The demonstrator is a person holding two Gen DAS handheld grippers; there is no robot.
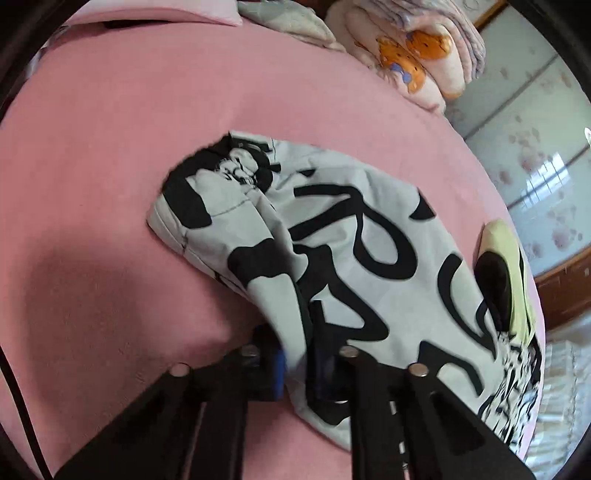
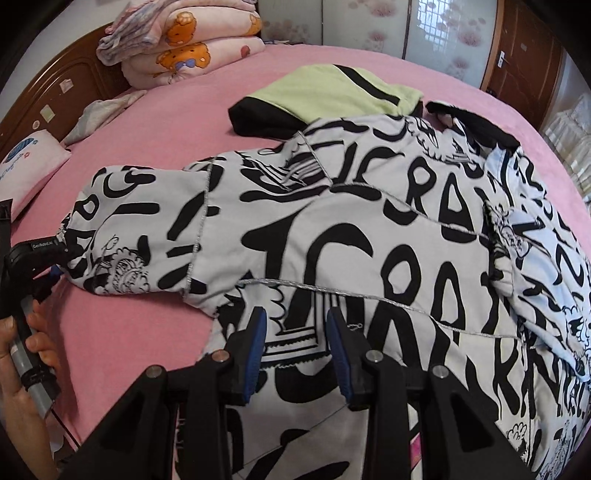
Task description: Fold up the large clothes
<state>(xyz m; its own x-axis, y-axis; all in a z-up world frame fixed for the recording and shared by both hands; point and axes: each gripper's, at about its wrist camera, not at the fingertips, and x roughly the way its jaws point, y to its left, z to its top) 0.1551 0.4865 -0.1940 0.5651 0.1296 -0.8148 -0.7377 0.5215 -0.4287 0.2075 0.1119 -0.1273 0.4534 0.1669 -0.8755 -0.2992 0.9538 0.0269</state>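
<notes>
Jacket point(image 2: 369, 236): on the pink bed point(image 2: 147, 122), long axis running from lower right to the sleeve end at left of frame.
Left tool point(image 1: 295, 363): clamped on the sleeve.
Right tool point(image 2: 295, 321): fingers apart above the jacket.

Bed surface: pink sheet point(image 2: 155, 325) across the whole mattress.
Folded quilts: pink stack with orange bear print point(image 2: 188, 48), at the head end of the bed.
Pillow: pink, printed point(image 2: 26, 170), beside the headboard.
Headboard: dark carved wood point(image 2: 62, 81).
Wardrobe: sliding doors, frosted panels with flower pattern point(image 2: 373, 26).
Door: brown wood point(image 2: 524, 48), beside the wardrobe.
</notes>
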